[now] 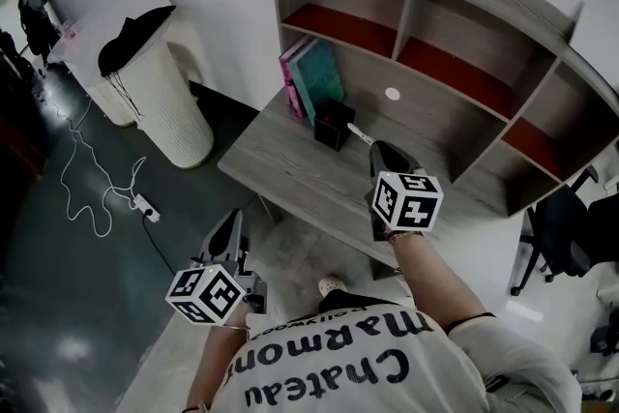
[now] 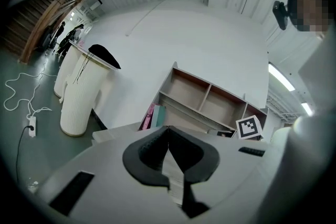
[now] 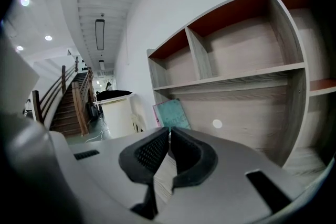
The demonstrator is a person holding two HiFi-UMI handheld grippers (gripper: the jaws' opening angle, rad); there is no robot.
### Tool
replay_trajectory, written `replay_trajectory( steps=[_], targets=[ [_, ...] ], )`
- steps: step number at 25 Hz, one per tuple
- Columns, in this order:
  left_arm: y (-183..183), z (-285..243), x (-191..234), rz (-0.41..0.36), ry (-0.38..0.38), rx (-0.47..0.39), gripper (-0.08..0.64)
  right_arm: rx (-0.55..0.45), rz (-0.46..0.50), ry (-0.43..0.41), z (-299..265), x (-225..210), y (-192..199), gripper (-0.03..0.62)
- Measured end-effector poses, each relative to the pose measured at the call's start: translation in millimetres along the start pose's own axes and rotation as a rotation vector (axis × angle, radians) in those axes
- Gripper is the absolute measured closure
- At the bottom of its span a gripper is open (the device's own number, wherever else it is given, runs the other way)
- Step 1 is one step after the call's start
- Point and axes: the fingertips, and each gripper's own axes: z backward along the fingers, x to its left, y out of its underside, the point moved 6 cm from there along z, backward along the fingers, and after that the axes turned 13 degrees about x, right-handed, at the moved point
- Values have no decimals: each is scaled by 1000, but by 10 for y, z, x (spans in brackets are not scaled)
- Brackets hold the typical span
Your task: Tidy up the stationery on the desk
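Note:
A grey wooden desk (image 1: 280,164) carries pink and teal books (image 1: 311,77) leaning at its left end, and a black pen holder (image 1: 334,124) stands in front of them. A thin white pen-like item (image 1: 358,132) lies beside the holder. My right gripper (image 1: 373,148) hovers over the desk just right of that item, jaws shut with nothing between them (image 3: 169,131). The teal book (image 3: 173,112) shows ahead of it. My left gripper (image 1: 235,216) hangs below the desk's front edge over the floor, shut and empty (image 2: 168,128). Its view shows the books (image 2: 155,115) far ahead.
A shelf unit (image 1: 435,34) with red-lined compartments stands on the back of the desk. A white ribbed bin (image 1: 160,82) stands left of the desk. A power strip (image 1: 145,205) with a white cable lies on the dark floor. A black office chair (image 1: 566,232) is at the right.

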Motion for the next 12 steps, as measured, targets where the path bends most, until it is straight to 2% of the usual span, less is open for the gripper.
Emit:
replay_trajectory(
  steps=[12],
  targets=[
    [-103, -494, 116, 48, -36, 39, 545, 86, 27, -15, -581, -245, -101, 566]
  ],
)
